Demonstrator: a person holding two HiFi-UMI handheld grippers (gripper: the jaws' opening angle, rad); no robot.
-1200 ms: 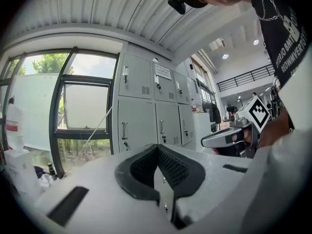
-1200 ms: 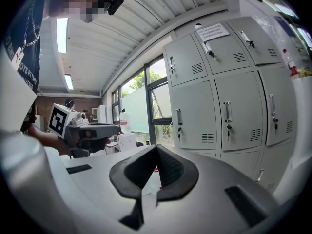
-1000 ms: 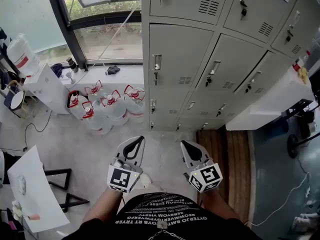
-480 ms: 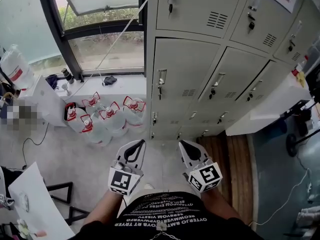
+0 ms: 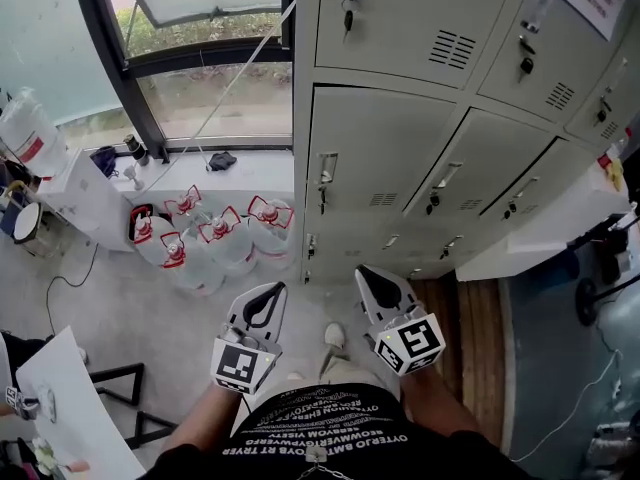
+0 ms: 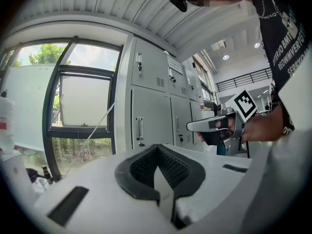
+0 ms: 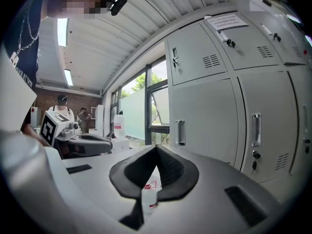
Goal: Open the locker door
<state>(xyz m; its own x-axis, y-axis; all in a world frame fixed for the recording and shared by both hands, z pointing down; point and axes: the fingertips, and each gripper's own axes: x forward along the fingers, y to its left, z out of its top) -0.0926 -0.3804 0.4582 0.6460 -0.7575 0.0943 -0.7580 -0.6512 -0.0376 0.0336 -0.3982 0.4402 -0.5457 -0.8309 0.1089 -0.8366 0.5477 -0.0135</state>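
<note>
Locker doors (image 5: 385,153) nearer now, all shut.

- Workplace locker area: a bank of grey metal lockers (image 5: 400,158), keys (image 5: 348,18) hanging in the doors
- Big water bottles (image 5: 215,230) grouped below a window (image 5: 200,28)
- Corrugated metal ceiling (image 6: 136,4)

The left gripper (image 5: 268,293) and right gripper (image 5: 370,276) are held side by side, apart, in front of the torso (image 5: 320,433), pointing forward. Both have jaws pressed together, empty. Bare forearms (image 5: 205,418) angle back.
</note>
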